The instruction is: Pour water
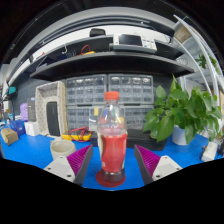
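red-filled bottle [112, 140] upright on blue table [35, 150], between the open gripper [113, 160] fingers, gaps either side

No text, label, brand, number or sign can be read anywhere. The clear plastic bottle with the orange cap [111, 135] bears no legible label, and the grey small-parts drawer cabinets [112, 97] behind it show no readable markings. Any lettering on the dark boxes on the upper shelf [128, 41] is too small to make out.
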Motion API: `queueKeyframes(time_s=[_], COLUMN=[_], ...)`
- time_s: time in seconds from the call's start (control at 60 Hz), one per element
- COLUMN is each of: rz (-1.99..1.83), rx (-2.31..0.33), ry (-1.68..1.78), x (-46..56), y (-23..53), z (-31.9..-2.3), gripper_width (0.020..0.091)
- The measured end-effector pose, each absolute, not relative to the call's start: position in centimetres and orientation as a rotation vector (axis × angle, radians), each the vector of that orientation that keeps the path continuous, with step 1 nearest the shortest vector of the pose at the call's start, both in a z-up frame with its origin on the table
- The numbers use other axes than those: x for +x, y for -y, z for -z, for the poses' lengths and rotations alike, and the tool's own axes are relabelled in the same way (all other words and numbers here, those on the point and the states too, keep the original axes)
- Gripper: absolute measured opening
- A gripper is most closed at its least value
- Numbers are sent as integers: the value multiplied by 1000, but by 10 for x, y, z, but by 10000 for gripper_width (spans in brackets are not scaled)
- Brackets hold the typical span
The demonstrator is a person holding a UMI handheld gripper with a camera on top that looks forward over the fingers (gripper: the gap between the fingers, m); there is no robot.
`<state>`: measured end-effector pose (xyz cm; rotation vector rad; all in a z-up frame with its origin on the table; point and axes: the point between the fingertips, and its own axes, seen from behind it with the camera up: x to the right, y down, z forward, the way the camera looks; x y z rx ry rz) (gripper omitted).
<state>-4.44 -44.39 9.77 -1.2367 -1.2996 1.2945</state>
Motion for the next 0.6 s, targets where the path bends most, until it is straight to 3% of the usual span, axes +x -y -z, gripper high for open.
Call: queueKeyframes(time_s=[0.2,0.6], rz=[-1235,-1266], rx=[-1328,-1320], ry=[1266,1235], x=[-6,46], y=[441,456], z=[-87,-109], gripper_width=[847,845])
